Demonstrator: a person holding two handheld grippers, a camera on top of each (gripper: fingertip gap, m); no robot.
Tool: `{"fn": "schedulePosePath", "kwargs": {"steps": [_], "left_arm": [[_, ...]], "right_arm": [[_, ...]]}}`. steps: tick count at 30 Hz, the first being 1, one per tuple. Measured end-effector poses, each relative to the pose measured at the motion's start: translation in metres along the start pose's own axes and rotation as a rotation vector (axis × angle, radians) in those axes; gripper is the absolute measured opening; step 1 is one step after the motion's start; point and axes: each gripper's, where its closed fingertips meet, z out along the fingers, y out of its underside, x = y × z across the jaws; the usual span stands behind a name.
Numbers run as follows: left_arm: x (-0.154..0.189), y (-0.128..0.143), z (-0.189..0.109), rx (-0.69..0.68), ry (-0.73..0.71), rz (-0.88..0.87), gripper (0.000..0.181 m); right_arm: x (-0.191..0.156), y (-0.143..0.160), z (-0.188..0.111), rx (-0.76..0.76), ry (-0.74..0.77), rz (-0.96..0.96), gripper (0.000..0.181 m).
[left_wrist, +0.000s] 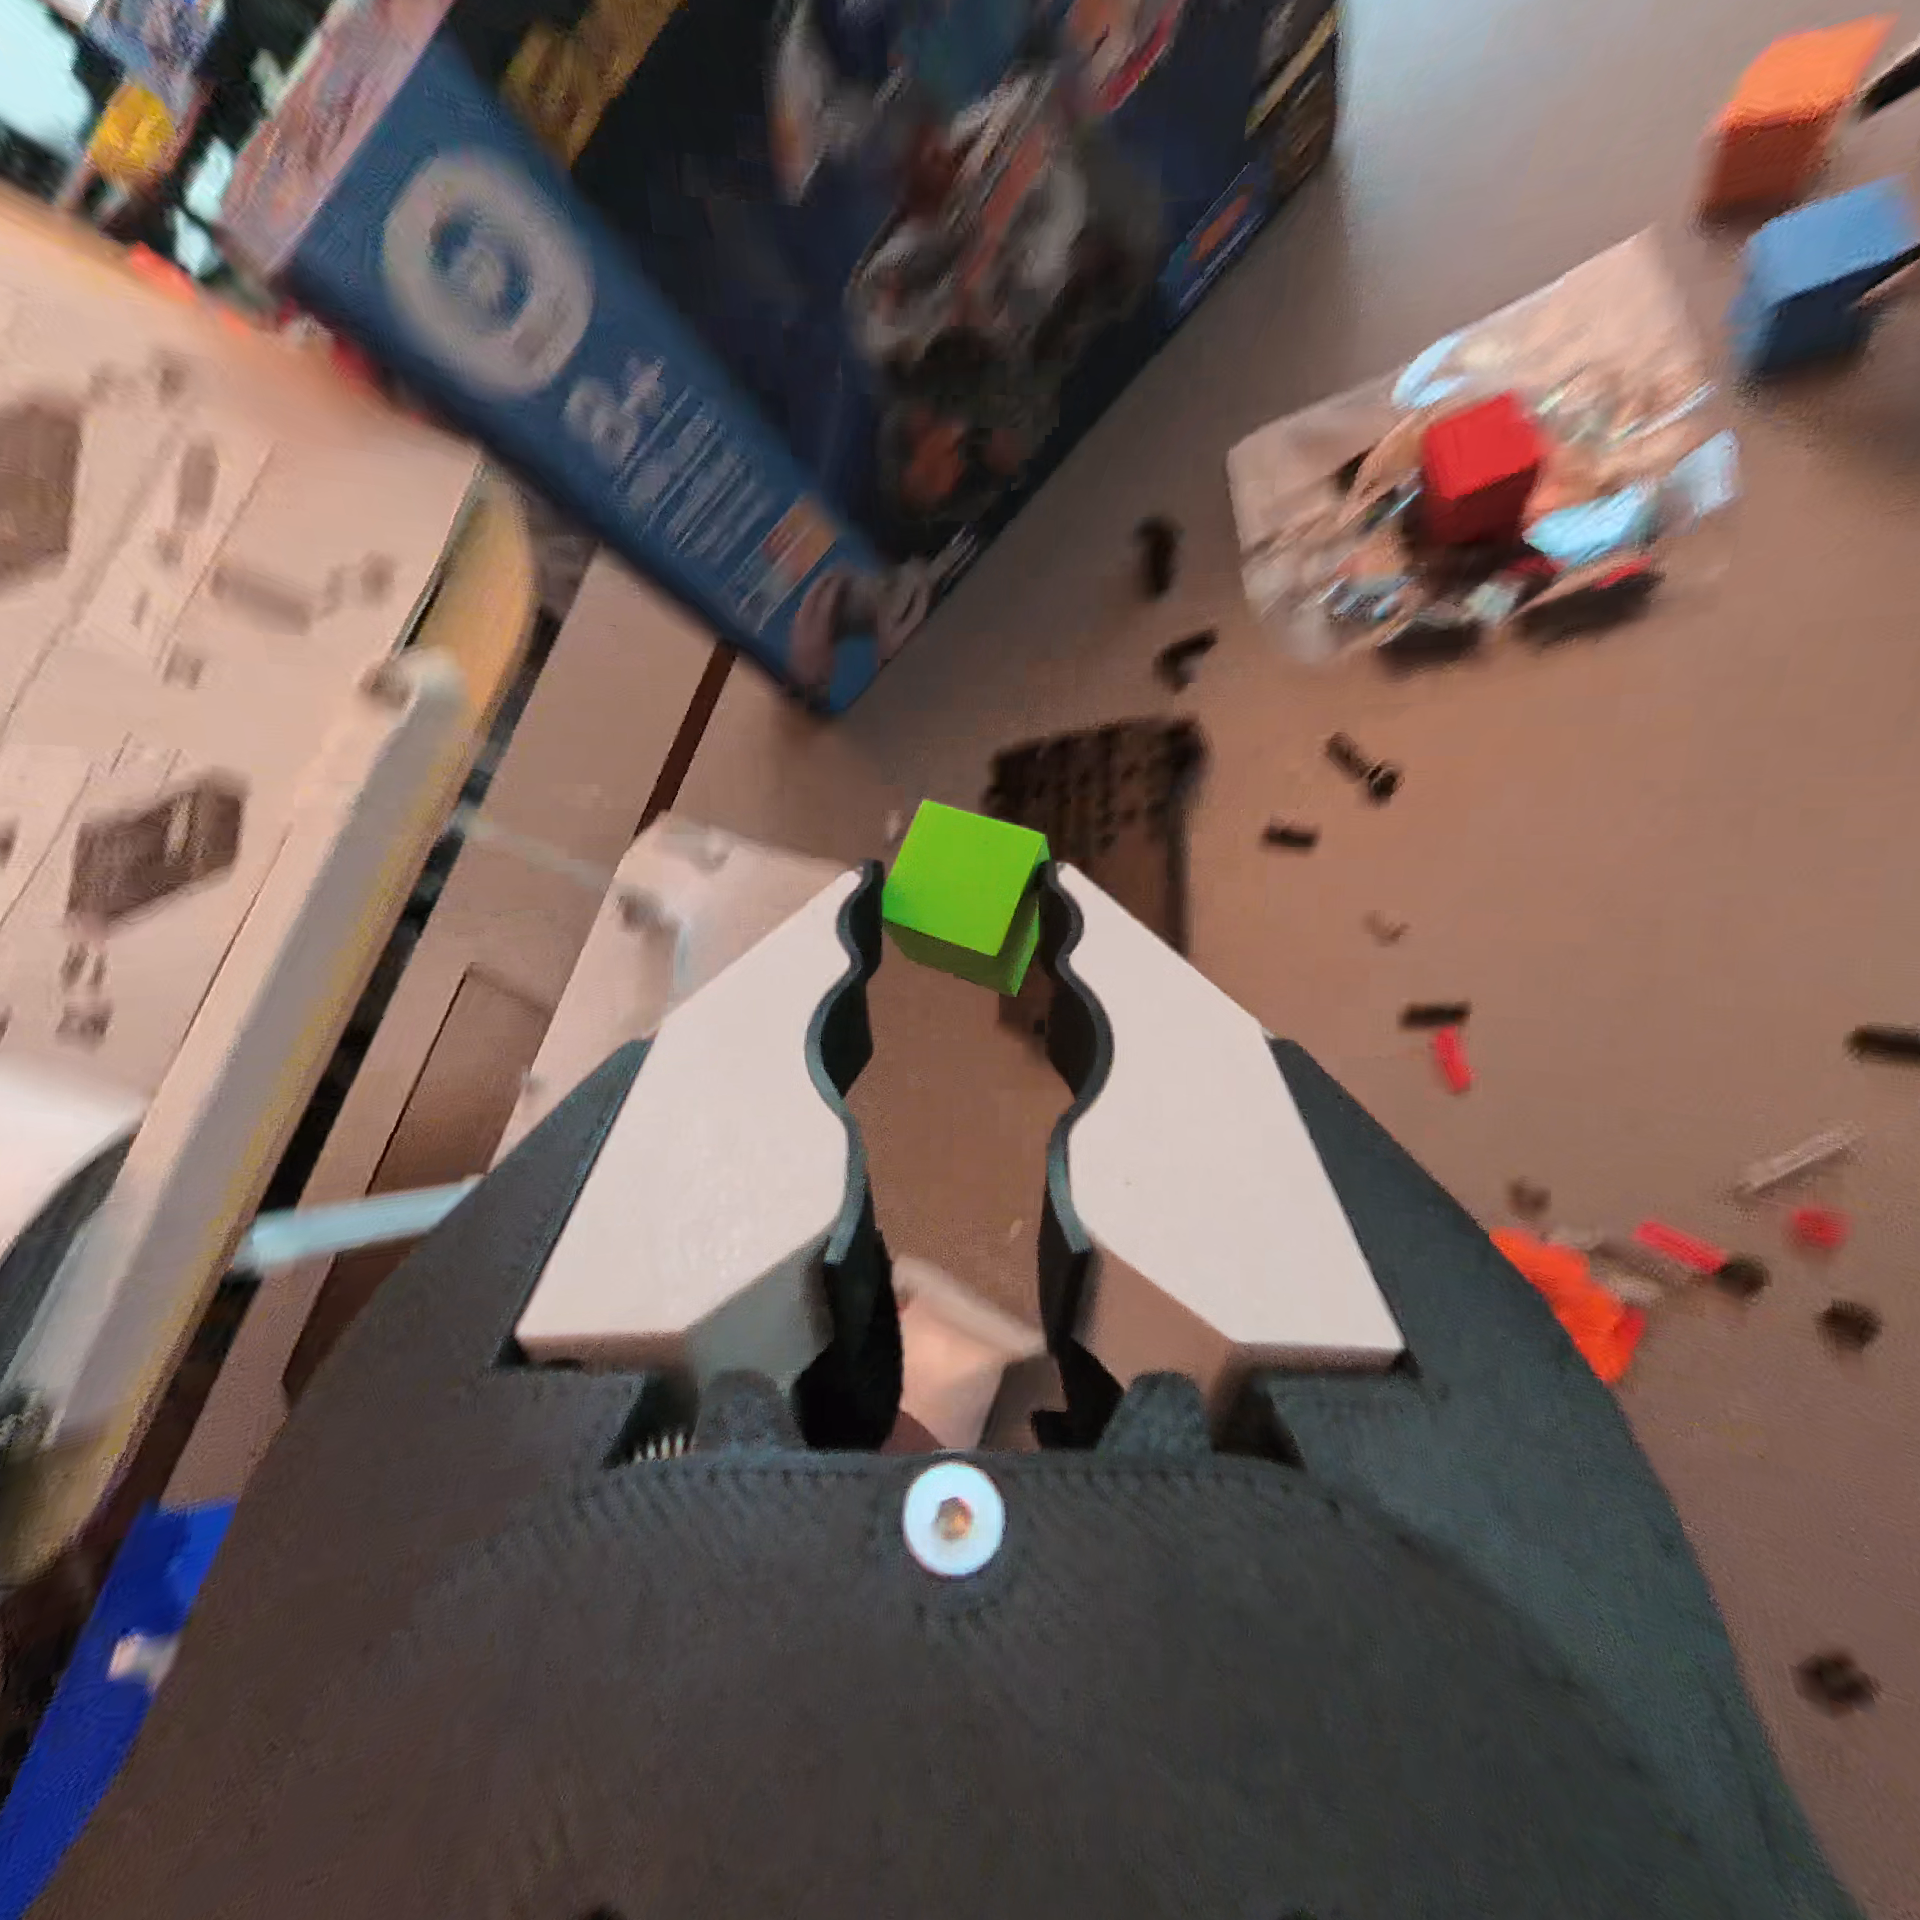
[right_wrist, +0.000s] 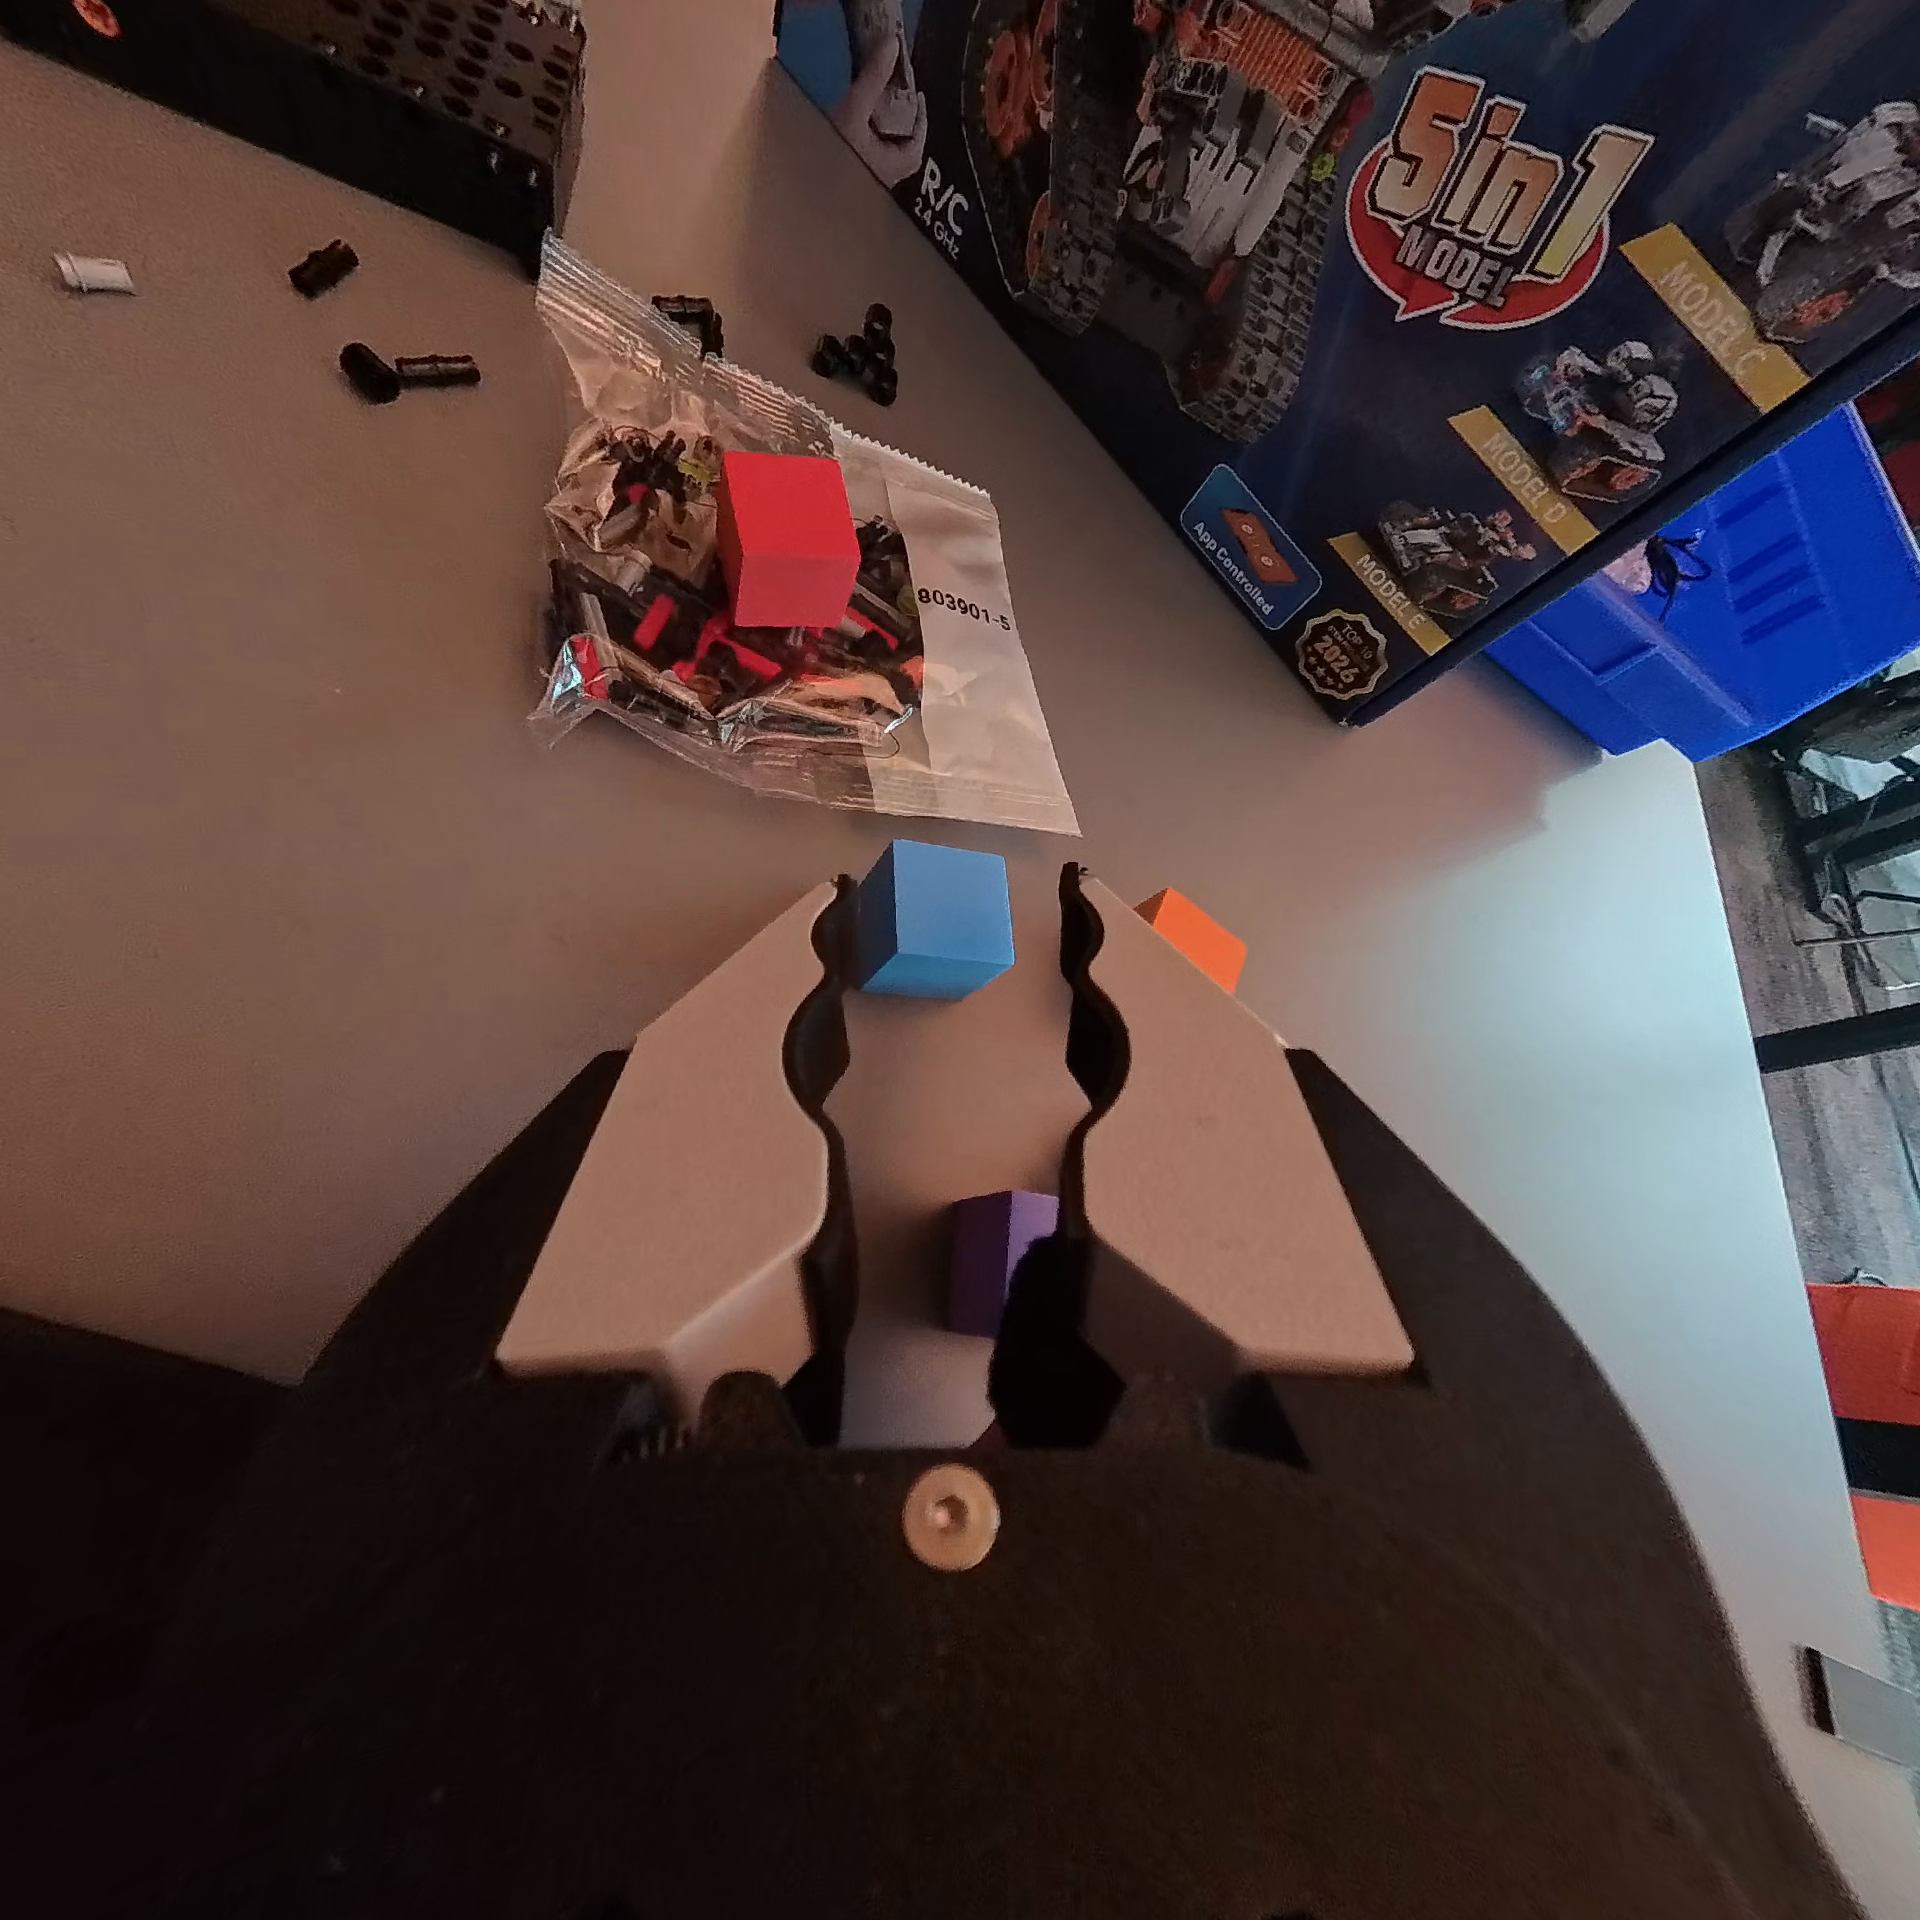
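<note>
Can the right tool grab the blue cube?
Probably yes. The right tool is open, and the blue cube sits on the table between its tips, with nothing blocking it; the orange cube lies outside.

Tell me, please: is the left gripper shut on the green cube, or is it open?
Shut on it. In the left wrist view the green cube sits between the tips of the left gripper, both fingers pressing its sides, lifted above the table.
</note>
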Motion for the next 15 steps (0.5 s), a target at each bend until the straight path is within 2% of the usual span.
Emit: {"fn": "schedulePosePath", "kwargs": {"steps": [2, 5, 8, 12, 15], "left_arm": [[-0.02, 0.034, -0.013, -0.05, 0.008, -0.035, 0.029], [-0.017, 0.062, -0.034, -0.069, 0.089, -0.058, 0.029], [0.02, 0.067, -0.045, -0.032, 0.198, -0.067, 0.029], [0.078, 0.075, -0.038, -0.037, 0.328, -0.027, 0.029], [0.09, 0.09, -0.039, -0.1, 0.326, 0.03, 0.029]], "right_arm": [[-0.001, 0.0, 0.0, -0.002, 0.006, -0.012, 0.037], [-0.002, 0.0, 0.001, -0.005, 0.014, -0.035, 0.037], [-0.003, 0.001, 0.001, -0.008, 0.022, -0.055, 0.036], [-0.003, 0.001, 0.001, -0.011, 0.027, -0.059, 0.036], [-0.003, -0.001, -0.001, 0.009, 0.025, -0.055, 0.035]]}}
